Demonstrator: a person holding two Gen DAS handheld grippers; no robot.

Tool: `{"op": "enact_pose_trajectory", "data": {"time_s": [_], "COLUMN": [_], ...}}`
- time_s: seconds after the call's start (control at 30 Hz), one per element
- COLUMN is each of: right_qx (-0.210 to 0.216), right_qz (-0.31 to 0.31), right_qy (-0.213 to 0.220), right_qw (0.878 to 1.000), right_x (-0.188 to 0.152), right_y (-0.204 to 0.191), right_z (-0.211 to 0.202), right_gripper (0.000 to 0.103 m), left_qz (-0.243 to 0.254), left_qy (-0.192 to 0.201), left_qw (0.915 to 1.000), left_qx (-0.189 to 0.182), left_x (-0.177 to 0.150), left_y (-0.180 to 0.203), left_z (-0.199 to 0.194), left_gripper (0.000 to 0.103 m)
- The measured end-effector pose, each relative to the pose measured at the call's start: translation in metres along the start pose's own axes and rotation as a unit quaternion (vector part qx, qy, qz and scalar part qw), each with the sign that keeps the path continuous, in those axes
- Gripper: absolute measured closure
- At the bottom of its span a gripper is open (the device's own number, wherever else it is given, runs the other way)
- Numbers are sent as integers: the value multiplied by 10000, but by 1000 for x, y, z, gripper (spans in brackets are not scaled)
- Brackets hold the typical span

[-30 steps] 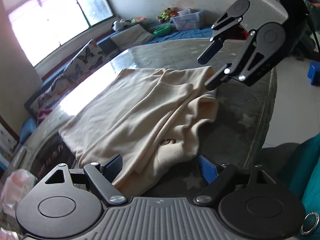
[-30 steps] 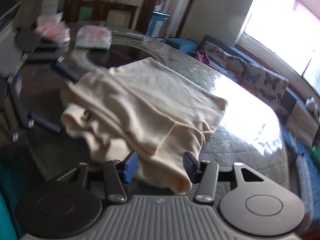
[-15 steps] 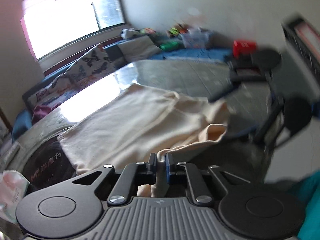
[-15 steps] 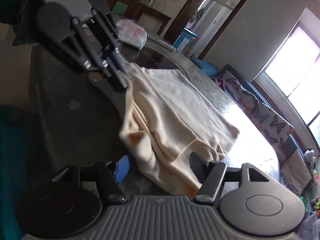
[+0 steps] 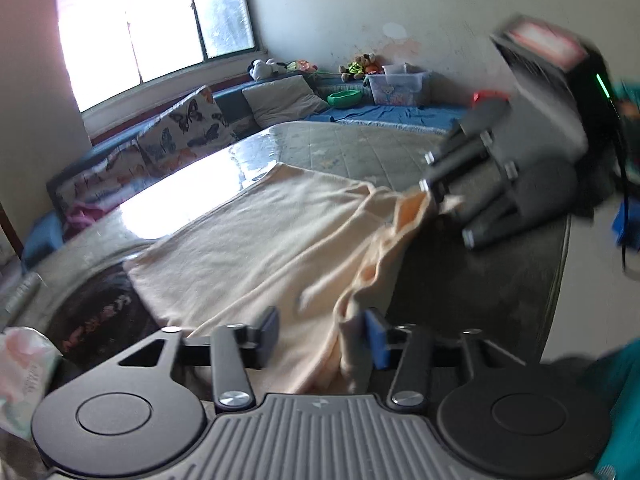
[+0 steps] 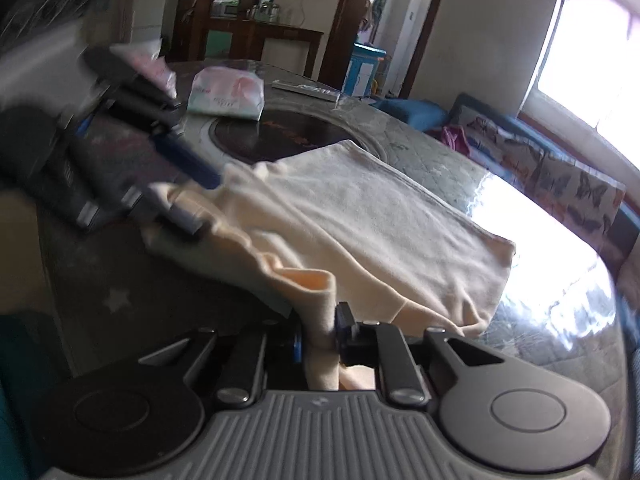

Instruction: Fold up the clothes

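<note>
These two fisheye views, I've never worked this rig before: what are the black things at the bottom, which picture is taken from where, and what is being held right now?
There is no robot arm here. A person carries a hand-held gripper in each hand, and a camera on each one looks forward along its two fingers, so the black parts at the bottom are that tool's own.

In the left wrist view, the left hand-held gripper is open, with the edge of the cream garment lying between its blue-padded fingers. The right one appears opposite it.

In the right wrist view, the right hand-held gripper is shut on a fold of that garment, which lies spread over the table. A pink-and-white packet lies further back.
</note>
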State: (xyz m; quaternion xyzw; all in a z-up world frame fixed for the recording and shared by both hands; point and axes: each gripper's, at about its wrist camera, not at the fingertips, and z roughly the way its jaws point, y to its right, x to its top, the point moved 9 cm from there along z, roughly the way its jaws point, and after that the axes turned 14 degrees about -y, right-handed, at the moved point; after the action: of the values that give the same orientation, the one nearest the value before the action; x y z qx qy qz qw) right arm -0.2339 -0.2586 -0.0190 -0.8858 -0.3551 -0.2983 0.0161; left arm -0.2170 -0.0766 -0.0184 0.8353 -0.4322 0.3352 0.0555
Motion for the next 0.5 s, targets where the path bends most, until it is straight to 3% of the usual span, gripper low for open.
{"op": "enact_pose_trajectory", "data": {"time_s": [0.17, 0.33, 0.43, 0.5], "right_qx": [164, 176, 106, 59], "right_qz": [316, 505, 458, 426], "right_qy": [2, -4, 26, 46], "right_qw": [9994, 9986, 9989, 9991], "right_x": [13, 22, 20, 19], "right_y": [10, 15, 12, 10], "right_z": [-3, -5, -6, -6], "right_gripper": [89, 89, 90, 90], "left_qz": [273, 427, 422, 359], "left_qy": [-104, -208, -179, -123], "left_qw": [9995, 9981, 9981, 9987], "left_qx": [142, 399, 408, 339], "left_x": [-14, -17, -18, -18], "left_y": [11, 8, 5, 3], "left_z": [6, 17, 15, 8], "left_gripper": [39, 40, 61, 84]}}
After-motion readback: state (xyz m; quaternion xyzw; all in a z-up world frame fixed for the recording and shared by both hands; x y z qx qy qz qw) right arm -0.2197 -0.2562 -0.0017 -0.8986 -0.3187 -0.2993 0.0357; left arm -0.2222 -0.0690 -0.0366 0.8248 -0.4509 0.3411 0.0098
